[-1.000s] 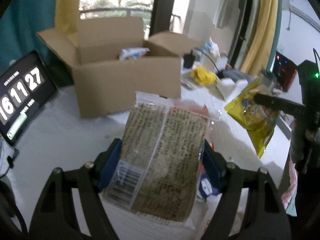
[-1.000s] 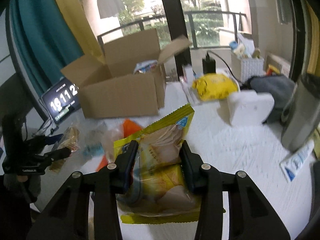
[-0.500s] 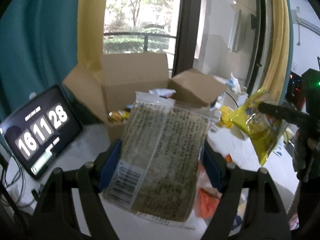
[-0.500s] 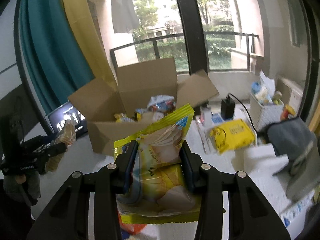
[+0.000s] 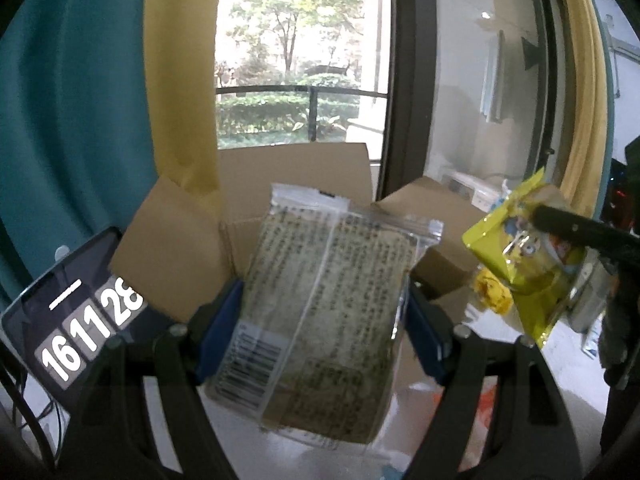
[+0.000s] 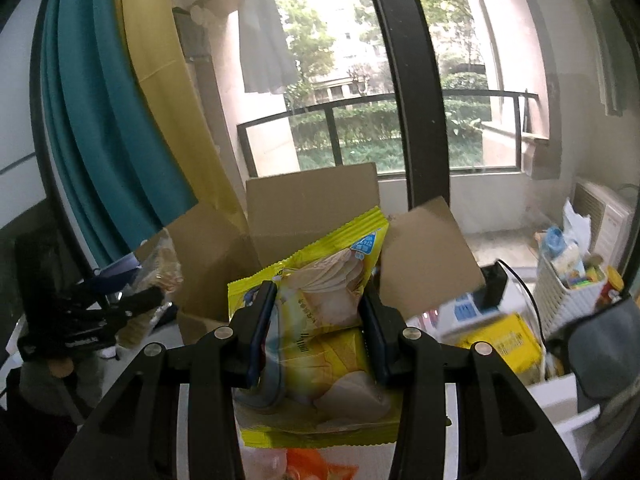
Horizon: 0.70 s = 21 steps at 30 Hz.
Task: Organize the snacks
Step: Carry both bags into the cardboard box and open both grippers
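My left gripper (image 5: 322, 320) is shut on a clear packet of brown printed snack (image 5: 320, 312), held up in front of the open cardboard box (image 5: 288, 184). In the right wrist view my right gripper (image 6: 316, 320) is shut on a yellow snack bag (image 6: 320, 320), also raised before the same box (image 6: 312, 204). The yellow bag (image 5: 528, 264) and the right gripper's finger show at the right of the left wrist view. At the left of the right wrist view the left gripper (image 6: 156, 296) holds its packet (image 6: 160, 272). The box's inside is hidden behind both packets.
A tablet showing a clock (image 5: 76, 320) leans left of the box. A yellow package (image 6: 504, 340), a black charger (image 6: 494, 284) and a white basket of items (image 6: 572, 296) lie right of the box. An orange wrapper (image 6: 316, 464) lies below my right gripper. Teal and yellow curtains hang behind.
Both grippers have risen and moved toward the box with their packets, so the box now sits close behind them. The table with its loose snacks has dropped mostly out of view.
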### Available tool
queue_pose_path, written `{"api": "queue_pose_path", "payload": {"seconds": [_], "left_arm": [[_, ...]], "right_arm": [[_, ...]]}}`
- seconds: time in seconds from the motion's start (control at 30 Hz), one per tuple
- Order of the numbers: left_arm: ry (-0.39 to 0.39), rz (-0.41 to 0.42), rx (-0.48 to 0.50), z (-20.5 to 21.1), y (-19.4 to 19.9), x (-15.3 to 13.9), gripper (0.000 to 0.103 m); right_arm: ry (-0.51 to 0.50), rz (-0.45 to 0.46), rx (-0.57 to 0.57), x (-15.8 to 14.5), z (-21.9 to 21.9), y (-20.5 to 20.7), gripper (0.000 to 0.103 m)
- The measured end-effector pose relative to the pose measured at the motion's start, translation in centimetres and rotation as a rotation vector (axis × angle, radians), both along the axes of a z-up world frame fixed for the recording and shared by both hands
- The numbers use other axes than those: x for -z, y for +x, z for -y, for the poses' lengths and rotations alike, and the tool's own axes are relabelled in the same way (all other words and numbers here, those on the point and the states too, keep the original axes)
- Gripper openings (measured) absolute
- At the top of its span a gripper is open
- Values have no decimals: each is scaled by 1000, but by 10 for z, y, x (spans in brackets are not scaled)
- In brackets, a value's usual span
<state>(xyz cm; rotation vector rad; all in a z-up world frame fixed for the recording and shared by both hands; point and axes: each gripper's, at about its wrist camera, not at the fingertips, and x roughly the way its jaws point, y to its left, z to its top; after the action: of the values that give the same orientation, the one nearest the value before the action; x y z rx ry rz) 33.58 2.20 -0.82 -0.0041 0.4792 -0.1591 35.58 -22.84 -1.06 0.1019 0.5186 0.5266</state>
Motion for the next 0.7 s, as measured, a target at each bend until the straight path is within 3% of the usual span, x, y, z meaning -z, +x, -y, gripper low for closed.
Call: {"api": "queue_pose_path", "payload": {"seconds": [0.37, 0.4, 0.5, 0.7], "left_arm": [[38, -55, -65, 8, 73, 20, 81], [32, -60, -56, 7, 77, 22, 85], [0, -23, -47, 2, 77, 16, 98], [-45, 25, -81, -17, 69, -1, 98]], "right_arm": [[21, 27, -17, -4, -19, 46, 44], [21, 29, -16, -5, -21, 49, 44], [13, 42, -6, -6, -29, 58, 44], [-8, 76, -3, -5, -55, 72, 44]]}}
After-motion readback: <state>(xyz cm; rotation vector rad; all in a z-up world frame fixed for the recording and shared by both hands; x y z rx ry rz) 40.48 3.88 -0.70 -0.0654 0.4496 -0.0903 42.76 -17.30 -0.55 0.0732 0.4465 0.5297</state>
